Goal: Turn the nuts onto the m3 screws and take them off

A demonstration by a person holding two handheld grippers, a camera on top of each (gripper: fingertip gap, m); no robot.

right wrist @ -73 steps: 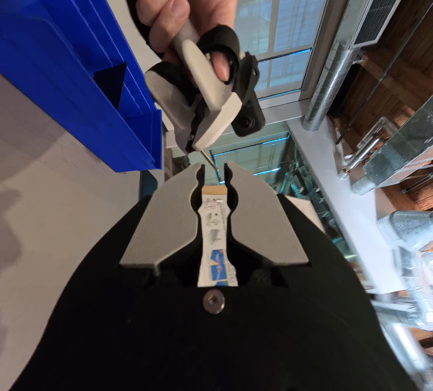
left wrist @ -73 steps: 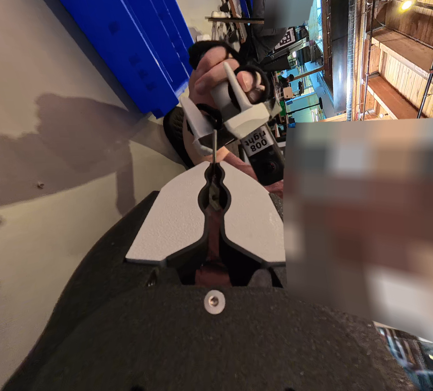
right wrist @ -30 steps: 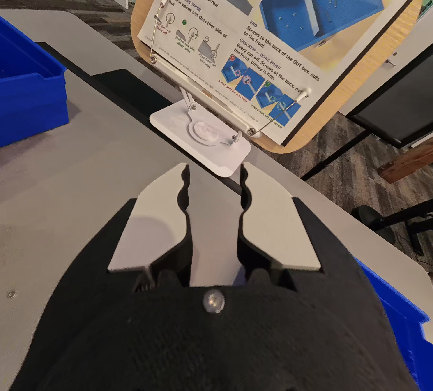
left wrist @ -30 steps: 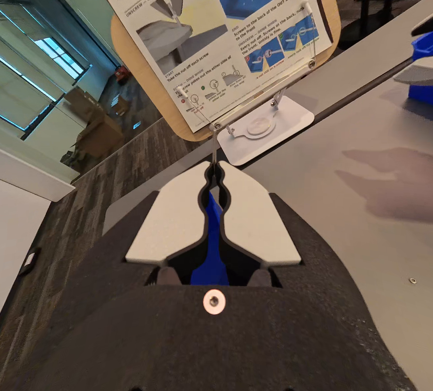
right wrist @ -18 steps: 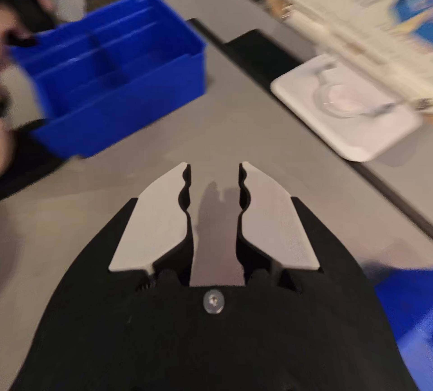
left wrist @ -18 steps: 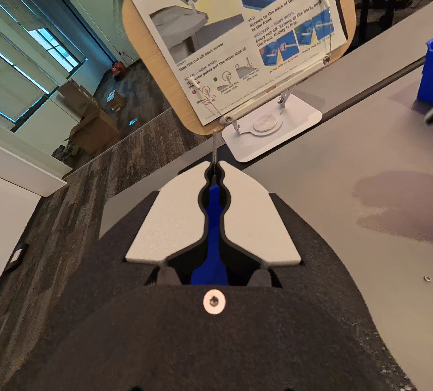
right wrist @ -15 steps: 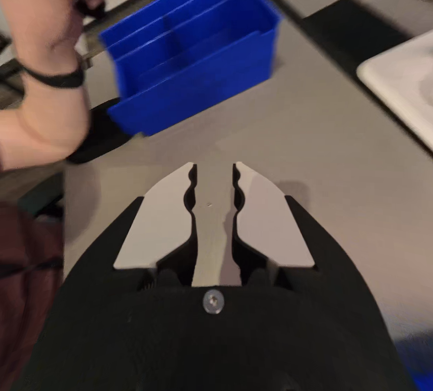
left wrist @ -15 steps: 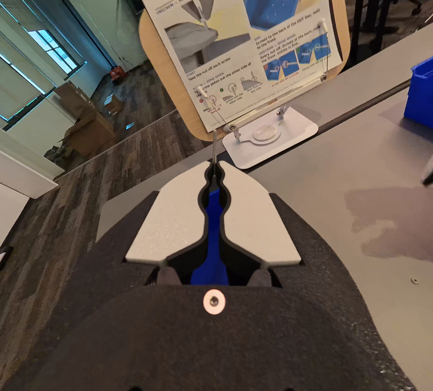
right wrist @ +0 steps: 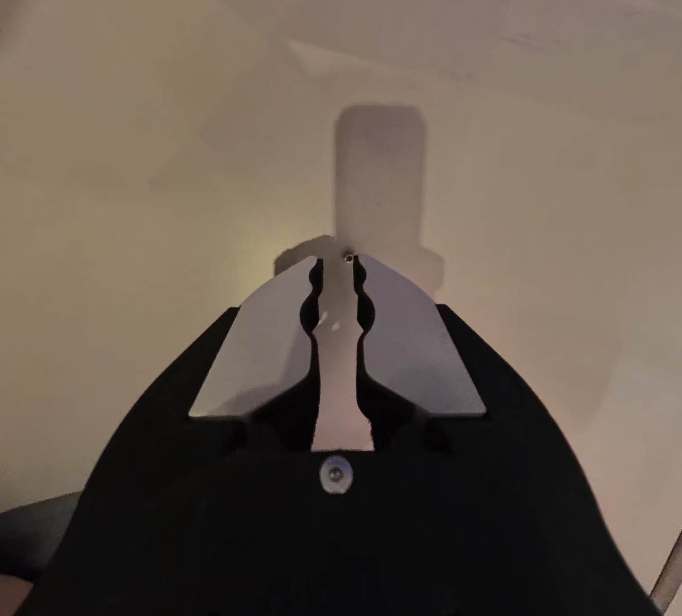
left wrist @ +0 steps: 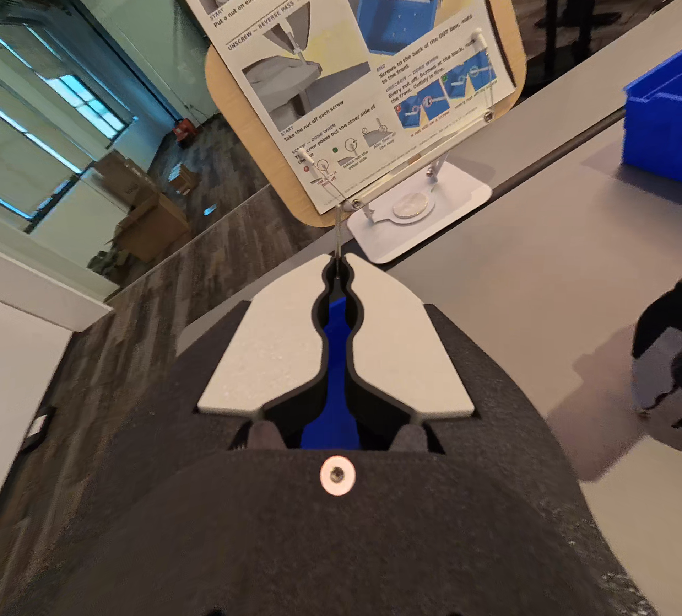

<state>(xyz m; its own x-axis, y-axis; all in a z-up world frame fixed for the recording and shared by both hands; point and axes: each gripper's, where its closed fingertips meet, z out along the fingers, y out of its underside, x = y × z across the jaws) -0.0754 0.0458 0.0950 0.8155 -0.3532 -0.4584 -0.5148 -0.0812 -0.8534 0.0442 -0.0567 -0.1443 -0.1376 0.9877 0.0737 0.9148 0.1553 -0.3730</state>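
My left gripper (left wrist: pixel 337 259) is shut on a thin m3 screw (left wrist: pixel 337 229), which sticks straight out past the fingertips, held above the grey table (left wrist: pixel 516 303). My right gripper (right wrist: pixel 337 260) points down close to the table (right wrist: pixel 184 155), jaws a narrow gap apart and empty. A small metal nut (right wrist: pixel 347 257) lies on the table just at the inner edge of its right fingertip (right wrist: pixel 369 266). The right gripper also shows blurred at the right edge of the left wrist view (left wrist: pixel 660 358).
An instruction board (left wrist: pixel 350 62) on a white stand (left wrist: pixel 417 214) stands at the table's far edge. A blue bin (left wrist: pixel 657 125) sits at the right, and another blue bin (left wrist: pixel 336 376) shows under my left fingers. Floor drops off to the left.
My right gripper swung from facing the board and bin down to the table, narrowed its jaws and came over a nut. My left gripper keeps the screw, turning slightly.
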